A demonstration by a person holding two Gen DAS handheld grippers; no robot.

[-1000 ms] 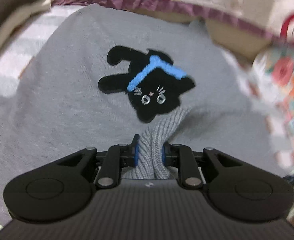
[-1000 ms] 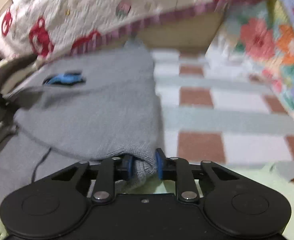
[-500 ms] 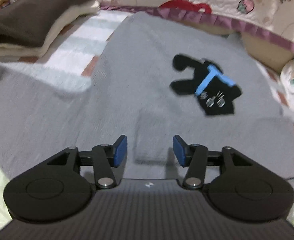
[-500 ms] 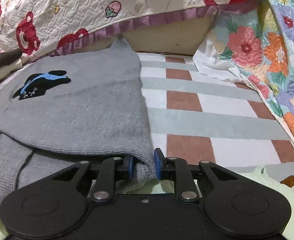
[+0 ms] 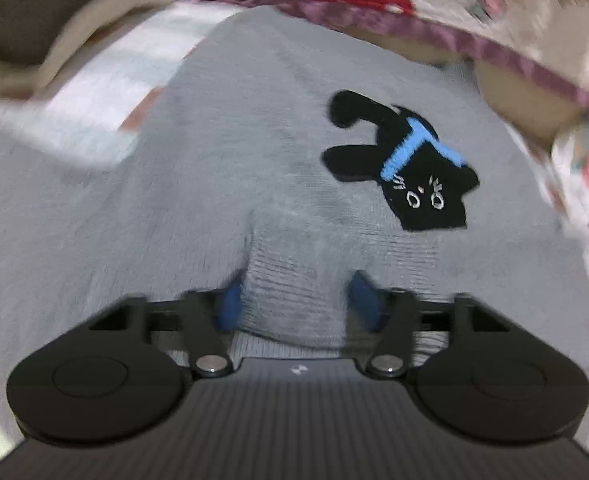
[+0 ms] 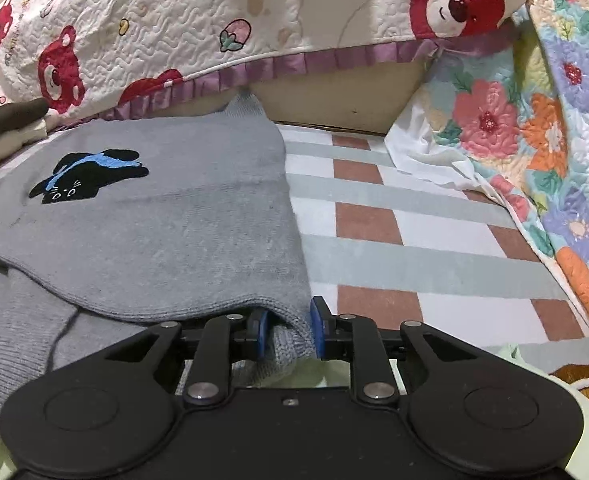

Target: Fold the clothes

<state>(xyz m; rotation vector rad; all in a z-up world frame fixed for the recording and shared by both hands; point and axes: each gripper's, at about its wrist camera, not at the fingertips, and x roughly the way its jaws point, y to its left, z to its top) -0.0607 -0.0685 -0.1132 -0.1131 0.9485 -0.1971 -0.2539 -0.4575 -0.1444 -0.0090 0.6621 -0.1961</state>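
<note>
Grey knit sweater (image 6: 166, 232) spread on a checked bed cover (image 6: 414, 232), black cat patch (image 6: 88, 176) facing up, far edge reaching toward the bear-print quilt (image 6: 214, 28) at the back. Lies doubled near the front: an upper layer draped over a lower grey layer at the left of the right wrist view, so partly folded as it stands.

Right gripper (image 6: 288, 332) set low at the near right corner, pads close together with a bunched bit of ribbed hem between them; looks like a pinch on that corner, probably to keep the edge anchored or to carry it. Grip seems light, cloth filling the narrow gap.

Left gripper (image 5: 296, 300) spread wide, blue pads on either side of a raised ridge of knit, neither pad clearly pressing it. Blurred view, so contact hard to call; possibly just off the cloth, possibly about to take it. Placement straddling the ridge suits either.

Dark folded garment (image 6: 10, 116) resting on a cream one at far left, apart from the sweater, likely a stack of other clothes. Floral quilt (image 6: 554, 120) along the right, well clear of the working area.
</note>
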